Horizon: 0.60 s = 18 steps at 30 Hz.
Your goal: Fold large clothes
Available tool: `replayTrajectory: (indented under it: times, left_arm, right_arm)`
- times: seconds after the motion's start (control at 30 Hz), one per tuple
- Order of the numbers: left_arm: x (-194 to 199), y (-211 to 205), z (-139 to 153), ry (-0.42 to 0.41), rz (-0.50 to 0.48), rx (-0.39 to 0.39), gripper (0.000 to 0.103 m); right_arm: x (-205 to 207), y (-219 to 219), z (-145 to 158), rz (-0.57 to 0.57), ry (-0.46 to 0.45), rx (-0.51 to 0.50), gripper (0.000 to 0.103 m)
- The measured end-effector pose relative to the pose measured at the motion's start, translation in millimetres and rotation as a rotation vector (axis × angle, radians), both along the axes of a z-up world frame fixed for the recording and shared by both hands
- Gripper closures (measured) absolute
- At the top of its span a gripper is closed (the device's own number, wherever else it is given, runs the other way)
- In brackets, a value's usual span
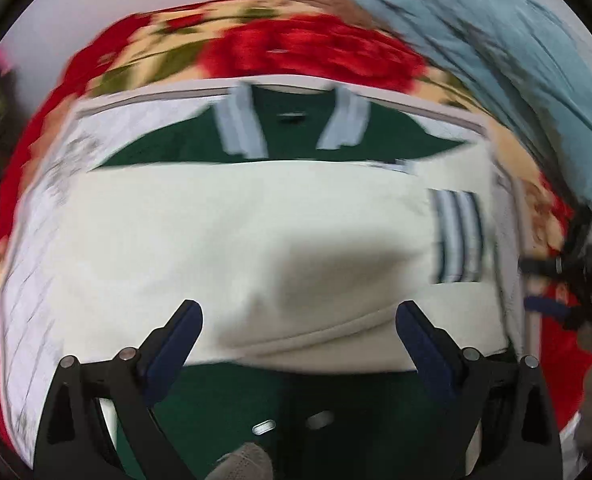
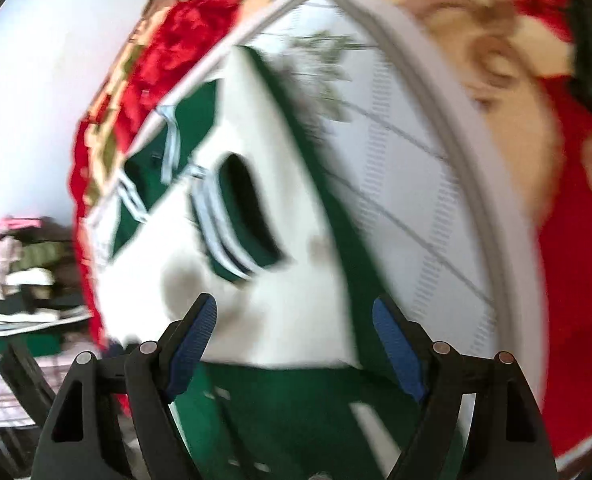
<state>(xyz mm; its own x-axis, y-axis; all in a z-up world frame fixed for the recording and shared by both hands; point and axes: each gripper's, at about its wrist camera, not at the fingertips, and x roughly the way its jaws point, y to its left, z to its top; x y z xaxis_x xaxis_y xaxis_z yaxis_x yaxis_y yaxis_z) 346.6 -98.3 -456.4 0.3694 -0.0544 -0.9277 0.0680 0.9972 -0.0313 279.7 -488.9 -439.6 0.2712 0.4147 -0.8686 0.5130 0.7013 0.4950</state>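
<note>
Plain white wall (image 2: 35, 92) behind a red floral blanket (image 1: 308, 52) w/ cream patches. Pale blue cloth (image 1: 508, 60) hung at upper right. Blurred clothes pile (image 2: 27, 276) lay left, details unclear.

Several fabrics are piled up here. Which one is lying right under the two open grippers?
The green-and-cream jacket, with striped cuffs, spread on the white mat. The red floral blanket lies beneath, and the blue cloth sits farther back.
</note>
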Motion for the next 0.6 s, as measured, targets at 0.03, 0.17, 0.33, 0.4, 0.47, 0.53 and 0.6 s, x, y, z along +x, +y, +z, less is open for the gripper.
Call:
replayTrajectory:
  times: [0.03, 0.17, 0.33, 0.4, 0.47, 0.53, 0.6]
  left_arm:
    - [-4, 16, 3, -0.002, 0.047, 0.021, 0.004]
    - [-14, 80, 3, 0.000, 0.268, 0.192, 0.005]
    - [-21, 149, -13, 0.055, 0.479, 0.311, 0.005]
    - [-23, 158, -19, 0.066, 0.500, 0.310, 0.005]
    - [-22, 158, -28, 0.074, 0.485, 0.324, 0.004]
    - [-14, 154, -44, 0.078, 0.465, 0.351, 0.004]
    - [1, 157, -63, 0.093, 0.456, 0.375, 0.004]
  right_arm:
    - [14, 1, -5, 0.000, -0.008, 0.008, 0.021]
    - [83, 56, -30, 0.086, 0.021, -0.034, 0.021]
    - [99, 92, -31, 0.209, 0.045, -0.274, 0.089]
    - [83, 85, -12, 0.150, -0.002, -0.279, 0.094]
    - [62, 68, 17, 0.062, -0.050, -0.296, 0.095]
    - [45, 55, 30, -0.012, -0.057, -0.315, 0.096]
    - [38, 47, 21, -0.018, -0.007, -0.329, 0.095]
